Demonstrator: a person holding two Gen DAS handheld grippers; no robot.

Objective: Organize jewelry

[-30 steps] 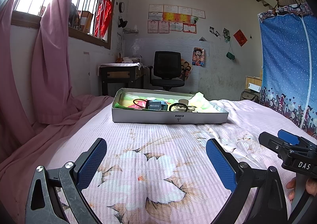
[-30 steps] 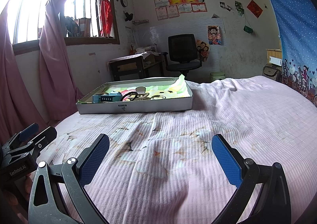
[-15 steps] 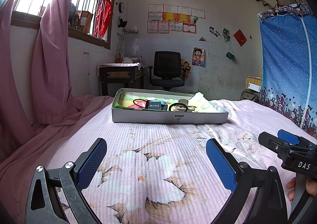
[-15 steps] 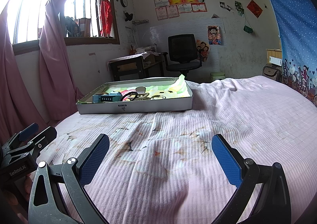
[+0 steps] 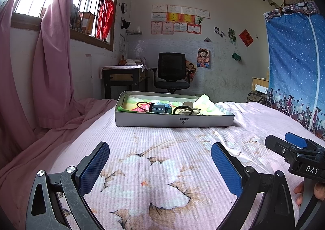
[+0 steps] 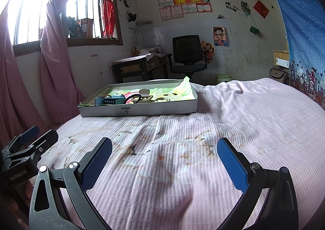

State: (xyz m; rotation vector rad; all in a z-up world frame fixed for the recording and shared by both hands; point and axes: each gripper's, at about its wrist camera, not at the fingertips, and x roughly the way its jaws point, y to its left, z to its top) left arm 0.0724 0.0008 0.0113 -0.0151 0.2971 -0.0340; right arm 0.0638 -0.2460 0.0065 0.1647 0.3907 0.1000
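A shallow grey box [image 5: 174, 122] [image 6: 140, 110] lined with green-yellow paper lies on the pink floral bedspread, well ahead of both grippers. Inside it are a blue watch [image 5: 160, 108] [image 6: 109, 100], a black hair tie [image 5: 142, 104] [image 6: 132, 98], a beige hair claw [image 5: 185, 110] [image 6: 143, 98] and a clear ring-like bangle [image 6: 161, 100]. My left gripper [image 5: 160, 162] is open and empty, low over the bedspread. My right gripper [image 6: 164, 160] is open and empty too; it also shows in the left wrist view [image 5: 294, 148]. The left gripper shows at the left edge of the right wrist view [image 6: 28, 144].
Pink curtains [image 5: 50, 79] hang along the left by the window and drape onto the bed. A desk [image 5: 124, 77] and a black office chair [image 5: 172, 73] stand behind the box. A blue curtain [image 5: 294, 71] hangs at the right.
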